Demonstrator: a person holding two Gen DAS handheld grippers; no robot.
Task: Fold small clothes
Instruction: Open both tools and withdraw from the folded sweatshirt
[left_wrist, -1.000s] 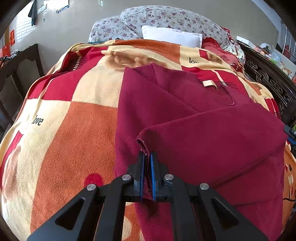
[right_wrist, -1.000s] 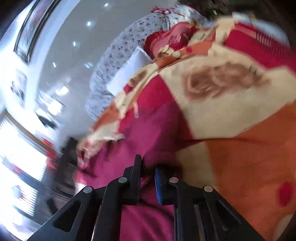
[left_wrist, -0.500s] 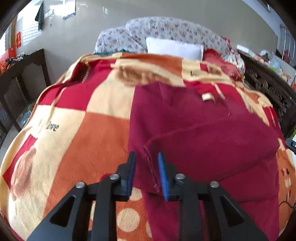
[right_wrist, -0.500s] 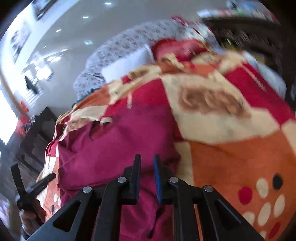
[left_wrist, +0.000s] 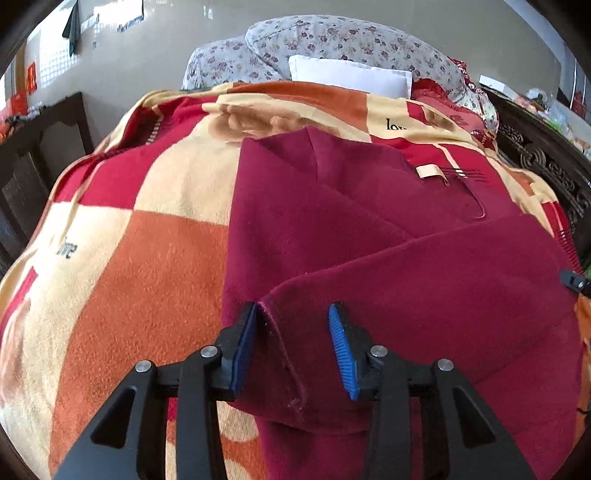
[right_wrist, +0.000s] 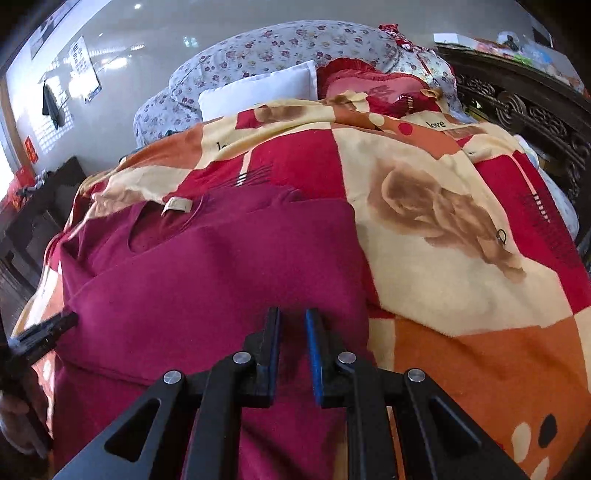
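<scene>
A maroon fleece garment (left_wrist: 369, 221) lies on the patchwork blanket (left_wrist: 147, 258), its lower part folded up over the body and a beige neck label (left_wrist: 426, 171) at the far end. My left gripper (left_wrist: 293, 310) is opening over the fold's near left corner. The hem lies loose between the blue pads, against the left one. The right wrist view shows the same garment (right_wrist: 221, 266) and label (right_wrist: 177, 205). My right gripper (right_wrist: 291, 314) hovers over the fold's right side, all but shut, with only a narrow slit between its pads and nothing visibly pinched.
A white pillow (left_wrist: 351, 75) and floral pillows lie at the head of the bed. Carved dark wood (left_wrist: 546, 166) runs along the right side, and a dark chair (left_wrist: 37, 147) stands at the left. Bare blanket (right_wrist: 461, 240) spreads right of the garment. A hand (right_wrist: 14, 424) shows at the left edge.
My left gripper was shut on the fold's corner and has opened, leaving the corner lying on the garment. The right wrist view has rolled upright and sharpened; its jaws kept the same narrow gap.
</scene>
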